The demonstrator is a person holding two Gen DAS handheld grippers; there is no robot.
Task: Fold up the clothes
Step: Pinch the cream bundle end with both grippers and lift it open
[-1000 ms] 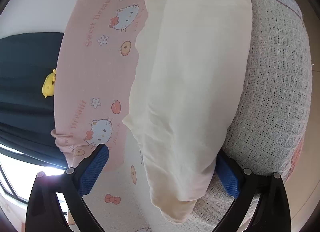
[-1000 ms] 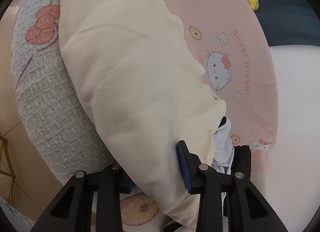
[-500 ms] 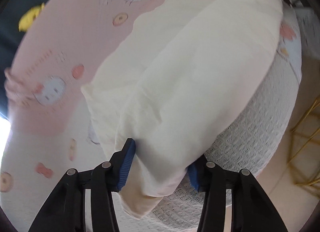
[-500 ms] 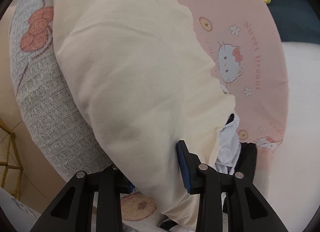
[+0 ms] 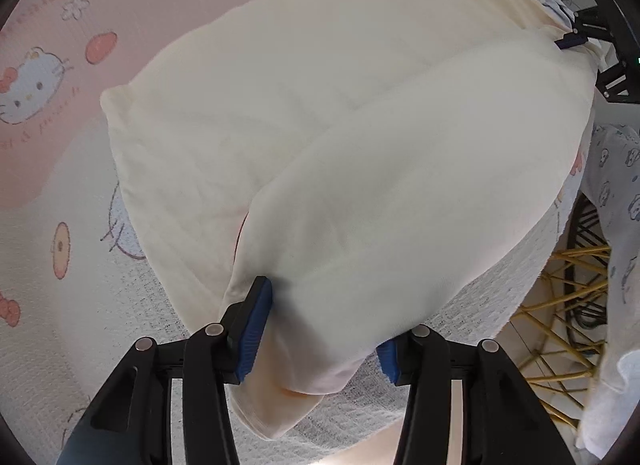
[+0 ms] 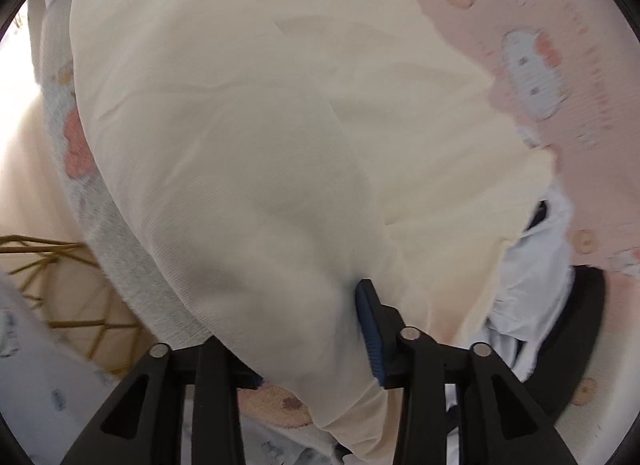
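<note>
Lengthwise, garment (image 5: pixel 360 137) spans both tools.

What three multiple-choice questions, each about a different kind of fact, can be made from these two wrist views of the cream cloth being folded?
1. Where does the cream cotton garment lie?
A. On a bare wooden floor
B. On the pink cartoon-cat printed sheet and the white waffle-knit blanket
C. Inside the yellow wire basket

2. What colour are the pads of the left hand-held gripper?
A. Blue
B. Red
C. Green

3. What is the state of the left hand-held gripper?
A. Open over nothing
B. Out of view
C. Shut on the cream garment

Answers:
1 B: printed sheet and knit blanket show around the garment's edges.
2 A: both pads beside the cloth are blue.
3 C: a bunch of cream fabric sits pinched between its pads.
</note>
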